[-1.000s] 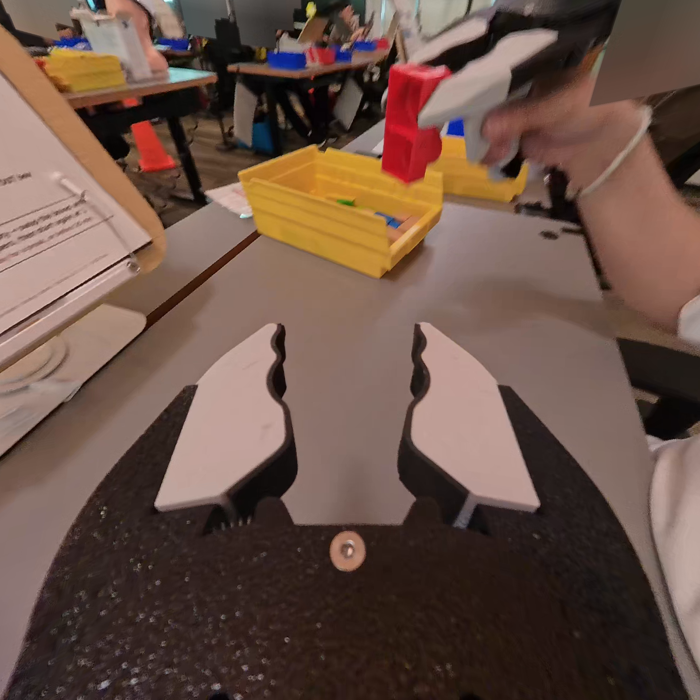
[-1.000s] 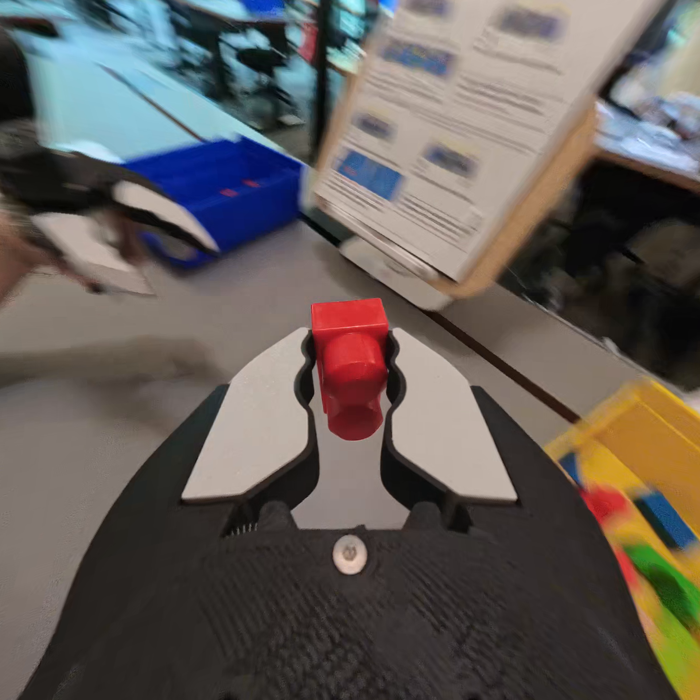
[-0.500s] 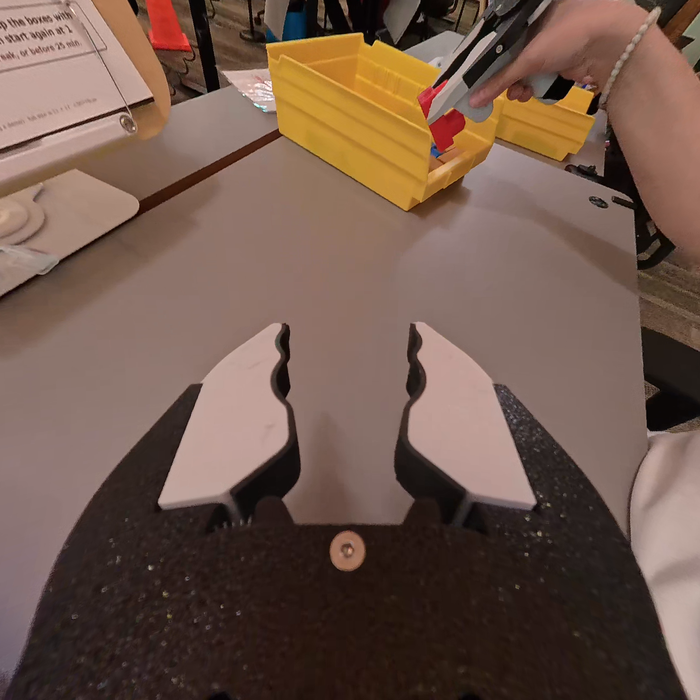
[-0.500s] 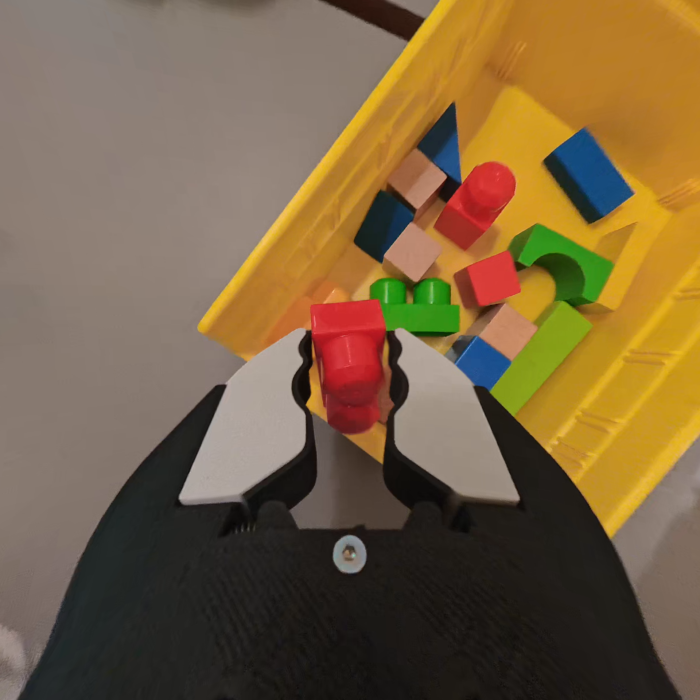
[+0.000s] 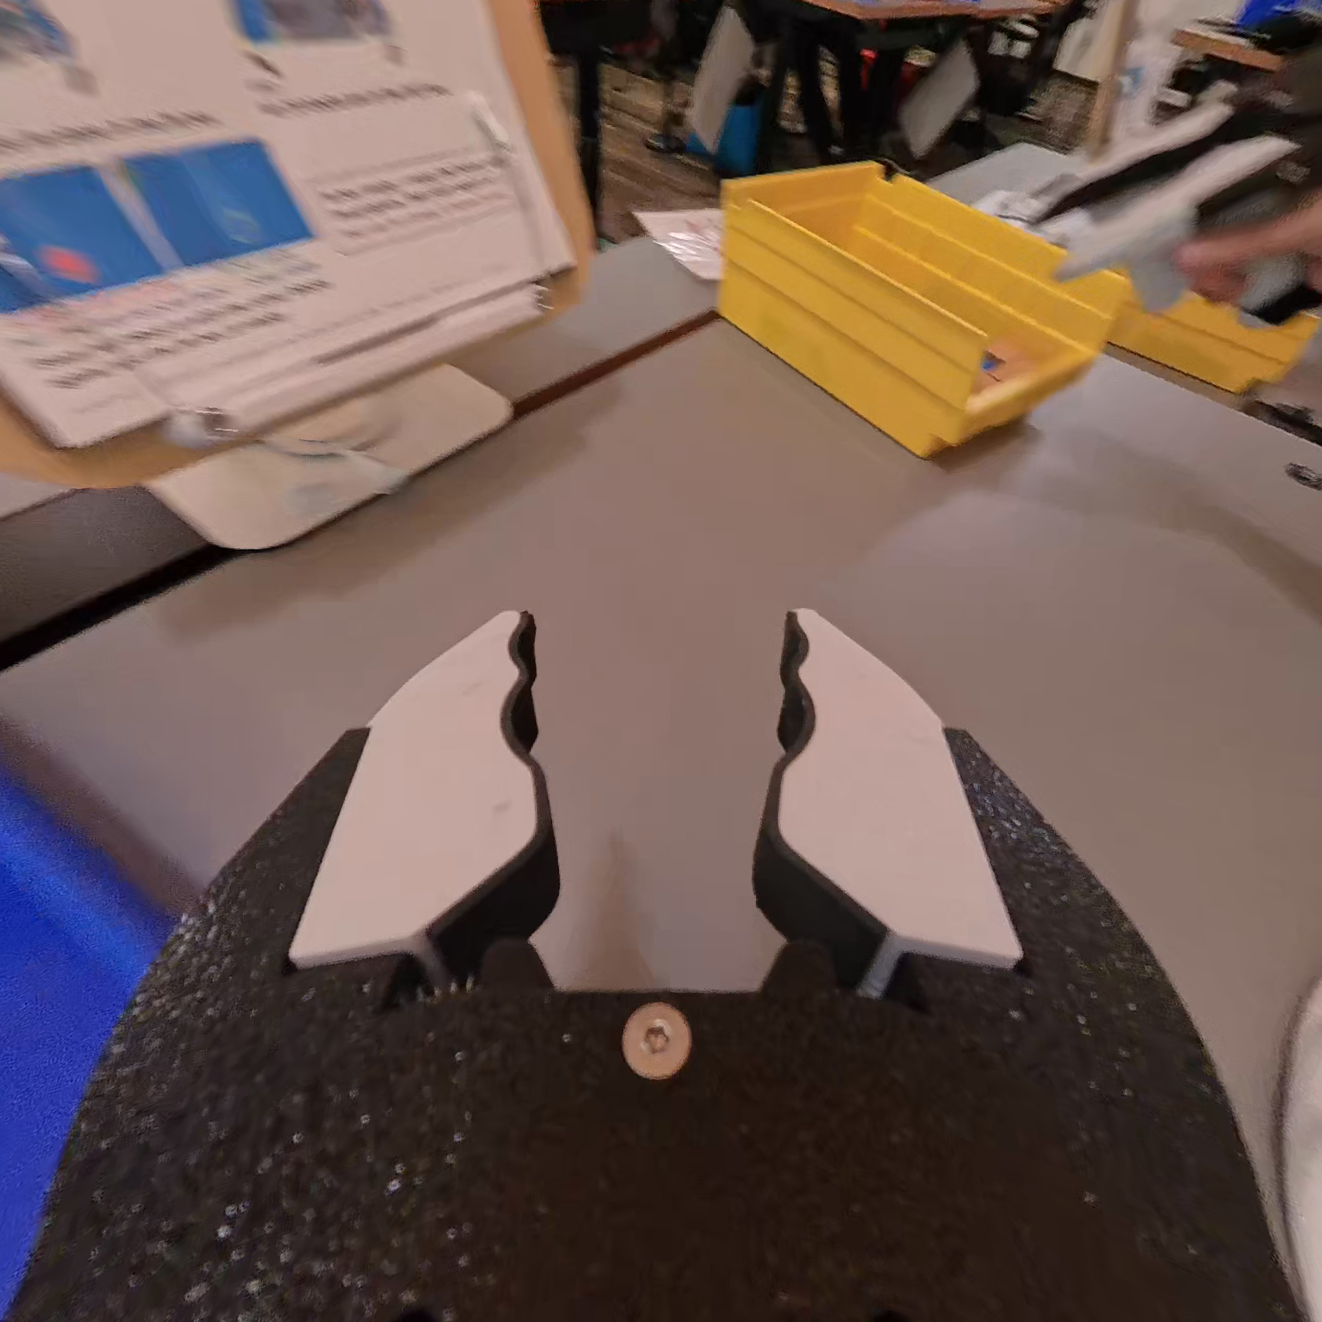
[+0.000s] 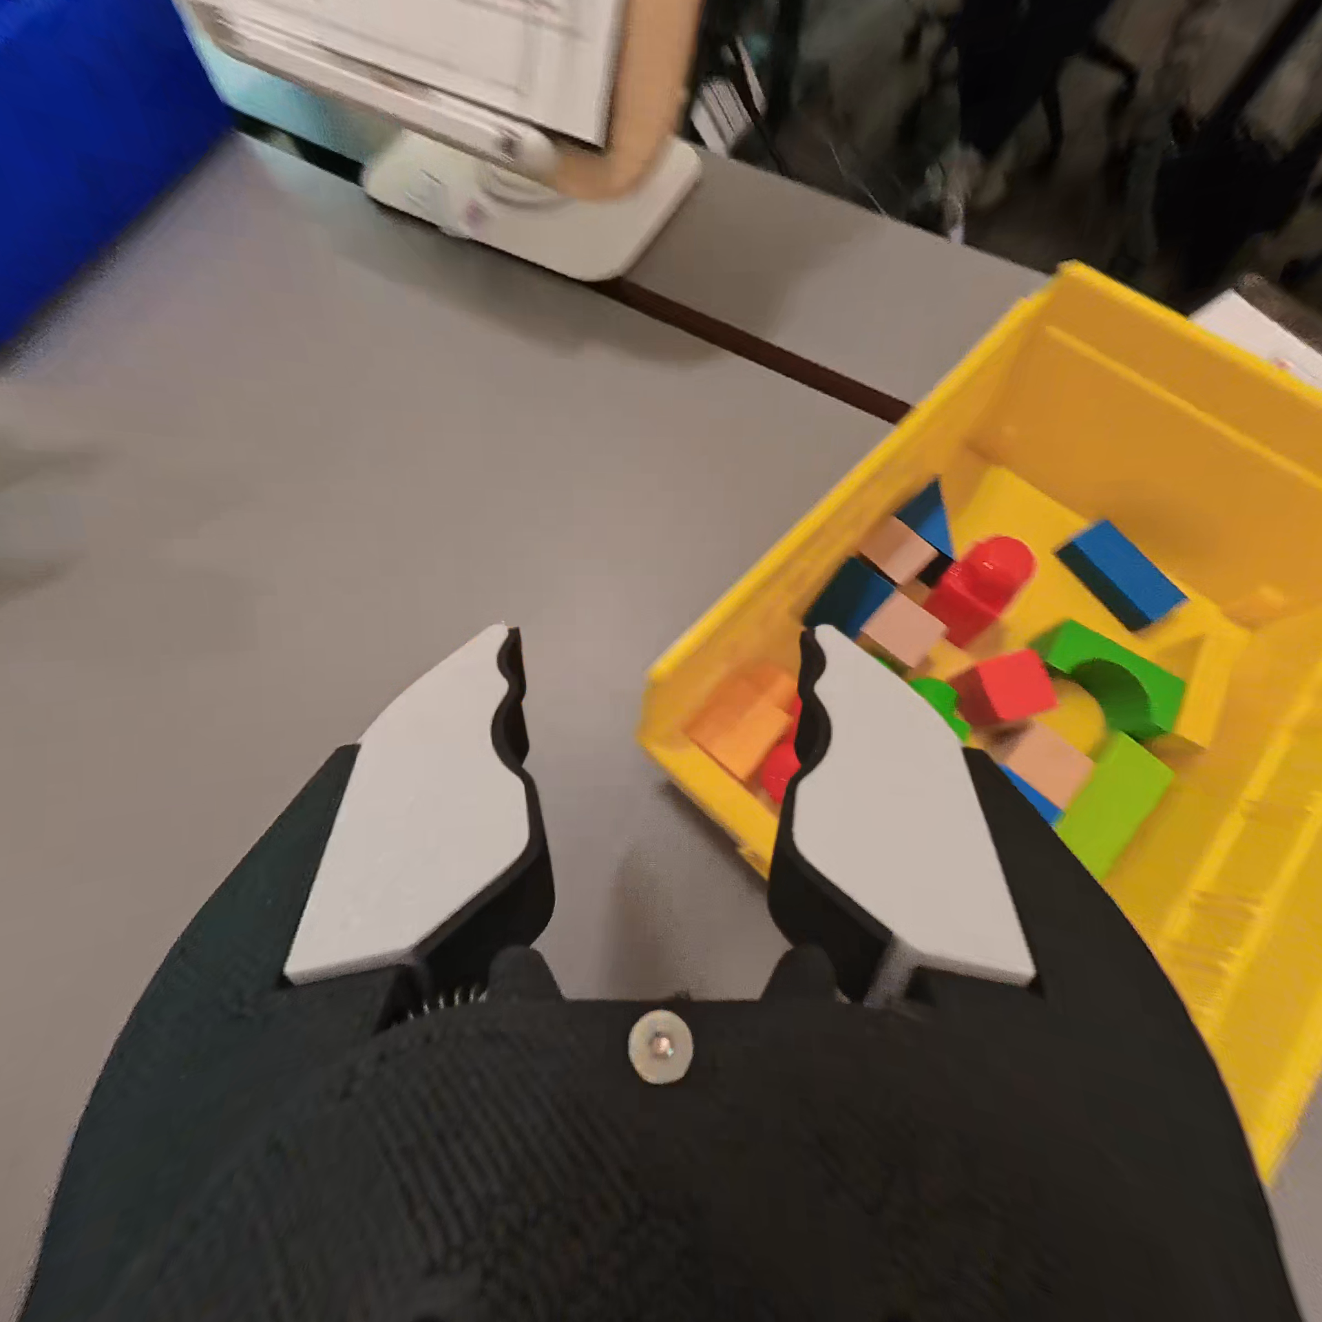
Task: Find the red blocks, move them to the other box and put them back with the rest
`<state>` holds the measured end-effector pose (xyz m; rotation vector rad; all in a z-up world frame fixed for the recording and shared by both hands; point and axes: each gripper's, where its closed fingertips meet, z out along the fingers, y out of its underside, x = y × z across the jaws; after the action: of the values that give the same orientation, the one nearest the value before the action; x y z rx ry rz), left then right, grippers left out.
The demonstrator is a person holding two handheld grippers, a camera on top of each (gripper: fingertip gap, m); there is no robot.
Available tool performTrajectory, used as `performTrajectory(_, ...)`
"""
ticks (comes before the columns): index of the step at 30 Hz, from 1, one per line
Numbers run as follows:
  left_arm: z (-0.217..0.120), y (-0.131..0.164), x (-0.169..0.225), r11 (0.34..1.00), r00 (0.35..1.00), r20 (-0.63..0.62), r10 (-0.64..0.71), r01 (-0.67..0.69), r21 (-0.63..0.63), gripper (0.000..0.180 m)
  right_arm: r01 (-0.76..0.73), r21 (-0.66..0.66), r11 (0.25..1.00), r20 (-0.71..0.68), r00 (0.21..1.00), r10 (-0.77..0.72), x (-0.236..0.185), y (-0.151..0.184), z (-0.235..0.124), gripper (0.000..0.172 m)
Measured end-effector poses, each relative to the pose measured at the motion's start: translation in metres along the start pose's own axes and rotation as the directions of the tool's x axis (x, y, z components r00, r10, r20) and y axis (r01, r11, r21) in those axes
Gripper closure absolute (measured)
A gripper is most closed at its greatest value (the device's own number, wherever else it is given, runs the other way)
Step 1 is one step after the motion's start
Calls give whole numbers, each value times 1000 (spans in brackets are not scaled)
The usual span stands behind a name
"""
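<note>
My right gripper is open and empty above the grey table, just left of the yellow box. The box holds mixed blocks: a red peg block, a red cube, and a red block lying by the near corner, partly hidden behind my right finger. My left gripper is open and empty over bare table. In the left wrist view the yellow box stands at the far right with the right gripper above it.
A paper stand on a white base stands at the far left of the table; it also shows in the right wrist view. A blue box is at my near left. A second yellow box sits beyond the first.
My right gripper opened and let the red block go into the yellow box, then drew back to the left. My left gripper swung left toward the blue box, still open.
</note>
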<state>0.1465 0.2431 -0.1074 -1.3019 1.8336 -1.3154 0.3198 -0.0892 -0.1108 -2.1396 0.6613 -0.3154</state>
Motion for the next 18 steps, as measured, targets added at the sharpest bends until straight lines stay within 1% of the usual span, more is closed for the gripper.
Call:
performTrajectory(2, -21, -10, -36, 999, 992, 121, -30, 28, 19, 116, 22, 55, 998, 48, 999, -24, -26, 0, -6, 98)
performTrajectory(4, -44, -16, -80, 997, 964, 252, -83, 79, 26, 119, 38, 89, 995, 69, 997, -44, -46, 6, -9, 98)
performTrajectory(6, -65, -12, -129, 990, 914, 384, -127, 139, -3, 120, 45, 101, 994, 76, 996, -53, -60, 15, -11, 99)
performTrajectory(8, -81, 4, -179, 971, 854, 499, -146, 219, -91, 120, 55, 83, 995, 85, 994, -62, -70, 27, -10, 99)
performTrajectory(10, -89, 27, -227, 924, 792, 588, -162, 331, -192, 115, 49, 80, 996, 69, 996, -55, -74, 35, -9, 99)
performTrajectory(11, -90, 39, -250, 891, 754, 632, -179, 396, -221, 114, 39, 83, 996, 69, 997, -45, -77, 38, -8, 99)
performTrajectory(13, -88, 62, -289, 819, 678, 699, -230, 523, -238, 115, 16, 85, 996, 88, 996, -23, -84, 44, -5, 99)
performTrajectory(14, -85, 74, -303, 779, 639, 724, -259, 581, -234, 115, 2, 87, 996, 95, 995, -10, -86, 46, -3, 99)
performTrajectory(15, -80, 83, -311, 742, 621, 729, -288, 626, -240, 115, -7, 85, 996, 100, 995, -2, -89, 49, -2, 99)
performTrajectory(18, -67, 105, -326, 651, 595, 735, -324, 704, -283, 114, -13, 70, 997, 101, 995, 6, -94, 58, -2, 98)
